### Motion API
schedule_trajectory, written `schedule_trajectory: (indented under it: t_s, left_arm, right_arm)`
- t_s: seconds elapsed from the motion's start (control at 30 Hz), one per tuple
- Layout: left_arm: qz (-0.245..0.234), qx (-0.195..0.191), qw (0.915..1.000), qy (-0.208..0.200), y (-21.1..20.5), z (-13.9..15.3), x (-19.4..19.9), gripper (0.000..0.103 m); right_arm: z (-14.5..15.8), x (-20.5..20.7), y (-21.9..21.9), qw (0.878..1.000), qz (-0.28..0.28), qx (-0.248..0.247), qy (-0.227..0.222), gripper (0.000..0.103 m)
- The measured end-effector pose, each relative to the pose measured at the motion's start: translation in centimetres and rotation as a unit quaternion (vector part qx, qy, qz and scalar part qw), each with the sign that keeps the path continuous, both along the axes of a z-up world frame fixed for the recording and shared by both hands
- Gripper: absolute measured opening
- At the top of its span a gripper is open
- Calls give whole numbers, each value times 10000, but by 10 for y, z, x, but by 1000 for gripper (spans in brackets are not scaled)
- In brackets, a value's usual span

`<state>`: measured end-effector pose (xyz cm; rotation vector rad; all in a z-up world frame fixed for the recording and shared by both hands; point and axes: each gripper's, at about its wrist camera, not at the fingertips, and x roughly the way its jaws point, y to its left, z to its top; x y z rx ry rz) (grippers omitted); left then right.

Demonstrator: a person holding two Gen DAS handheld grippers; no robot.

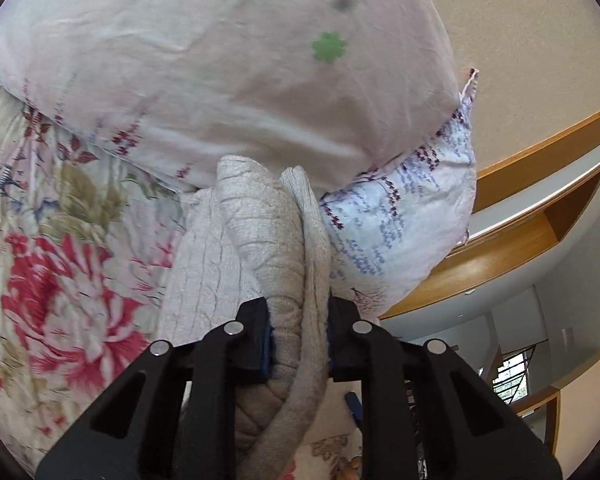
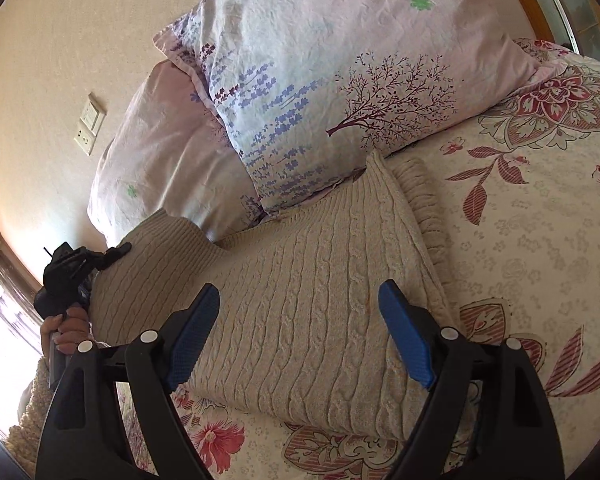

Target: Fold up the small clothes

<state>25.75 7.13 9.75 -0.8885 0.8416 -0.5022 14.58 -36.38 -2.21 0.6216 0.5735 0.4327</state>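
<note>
Left tool (image 1: 299, 340): clenched on a bunched fold of the cream cable-knit sweater (image 1: 260, 240). In the left wrist view the knit fills the gap between both fingers and rises ahead of them toward the pillows. In the right wrist view the same tool (image 2: 114, 254) meets the sweater at its far left edge, with the person's hand (image 2: 66, 330) wrapped around its grip below.

Right tool (image 2: 300, 336): released, blue pads (image 2: 406, 340) spread wide apart. It hovers over the near part of the sweater (image 2: 300, 280); whether the fingertips touch the knit cannot be told.

Sweater: lies on the bed, on the floral bedspread (image 2: 540, 240), with its cable ribs running away from the right tool. A ribbed hem or cuff shows along its right edge. Its far end reaches the pillows and appears to touch the front one.

Pillows: a white-and-lilac pillow with a tree print (image 2: 340, 80) rests partly over a pale pink pillow (image 2: 156, 152), both at the head of the bed against the beige wall (image 2: 60, 40). A wall switch and socket (image 2: 89, 122) sit on that wall to the left of the pillows.
</note>
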Motion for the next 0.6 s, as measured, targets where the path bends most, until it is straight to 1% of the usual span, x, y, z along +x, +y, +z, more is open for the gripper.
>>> schedule_trajectory:
  t_s: [0.1, 0.23, 0.33, 0.4, 0.47, 0.53, 0.6]
  left_arm:
    - [-204, -77, 9997, -54, -45, 8, 7, 18]
    - [-547, -142, 9984, -46, -113, 5, 12, 17]
    - [-855, -233, 9961, 20, -162, -9, 12, 17]
    - [-1081, -300, 9936, 144, -193, -21, 12, 17]
    - [-1293, -266, 9908, 315, -220, -35, 12, 17]
    - [-1428, -228, 9883, 490, -239, -49, 13, 18]
    - [-1480, -244, 9868, 608, -250, -61, 13, 18]
  right_arm:
    - [-2, 0, -9, 9997, -132, 186, 3, 83]
    - [-5, 1, -19, 9986, -264, 456, 28, 83]
    - [-5, 0, -25, 9980, -381, 498, 13, 83]
    - [-5, -1, -29, 9973, -513, 519, 14, 83]
    - [-8, -2, -37, 9958, -624, 668, 47, 83]
    - [-11, -2, -44, 9938, -714, 847, 88, 83]
    - [-14, -2, -49, 9921, -745, 998, 123, 83]
